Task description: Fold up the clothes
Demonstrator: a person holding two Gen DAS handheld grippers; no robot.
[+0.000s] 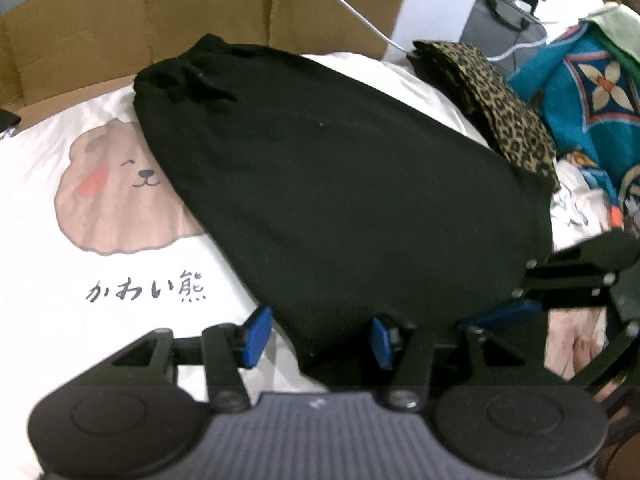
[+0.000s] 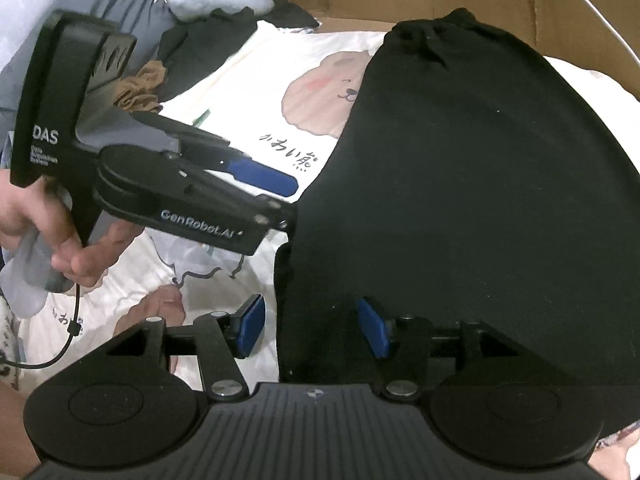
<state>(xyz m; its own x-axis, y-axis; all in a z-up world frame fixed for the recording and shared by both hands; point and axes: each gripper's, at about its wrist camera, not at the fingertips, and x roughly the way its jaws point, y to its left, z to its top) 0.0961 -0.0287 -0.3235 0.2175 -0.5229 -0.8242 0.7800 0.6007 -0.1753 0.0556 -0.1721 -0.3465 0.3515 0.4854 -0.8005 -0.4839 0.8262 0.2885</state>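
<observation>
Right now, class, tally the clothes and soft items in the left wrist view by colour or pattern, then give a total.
Black garment: 1
Leopard-print garment: 1
White bear-print bedsheet: 1
Teal patterned fabric: 1
Total: 4

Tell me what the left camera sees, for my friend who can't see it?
A black garment lies flat on a white bear-print sheet. The left gripper is open over its near edge. A leopard-print cloth sits beside it.
</observation>
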